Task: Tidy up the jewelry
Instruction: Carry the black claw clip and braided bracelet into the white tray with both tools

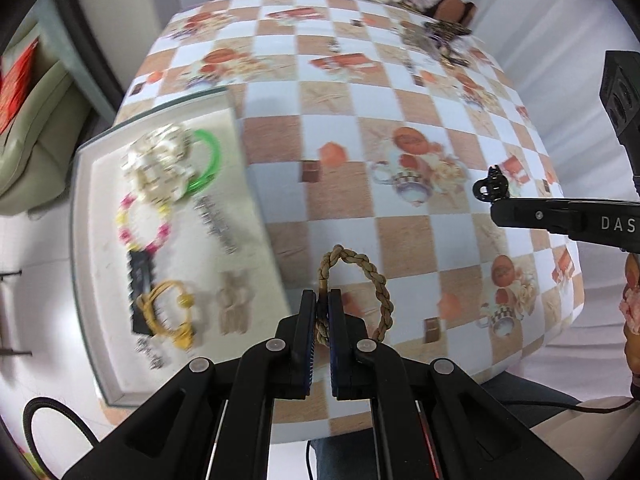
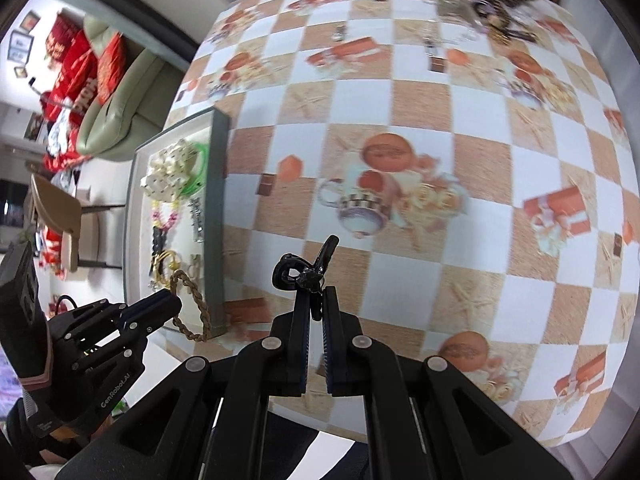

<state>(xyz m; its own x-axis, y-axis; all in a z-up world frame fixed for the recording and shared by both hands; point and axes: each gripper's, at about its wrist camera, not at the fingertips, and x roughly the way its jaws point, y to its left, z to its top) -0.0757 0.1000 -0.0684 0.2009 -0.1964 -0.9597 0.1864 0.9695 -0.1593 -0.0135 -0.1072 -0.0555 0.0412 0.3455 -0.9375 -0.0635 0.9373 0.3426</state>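
My left gripper is shut on a braided tan rope bracelet and holds it above the table, right of the white jewelry tray; both also show in the right wrist view, the gripper and the bracelet. My right gripper is shut on a small black hair clip above the table; in the left wrist view the clip sticks out of that gripper. The tray holds a green bangle, a pearl bracelet, a pink-yellow bead bracelet and a yellow cord bracelet.
A pile of loose jewelry lies at the table's far right corner, also in the right wrist view. The checkered tablecloth covers the table. A green sofa and a chair stand left of the table.
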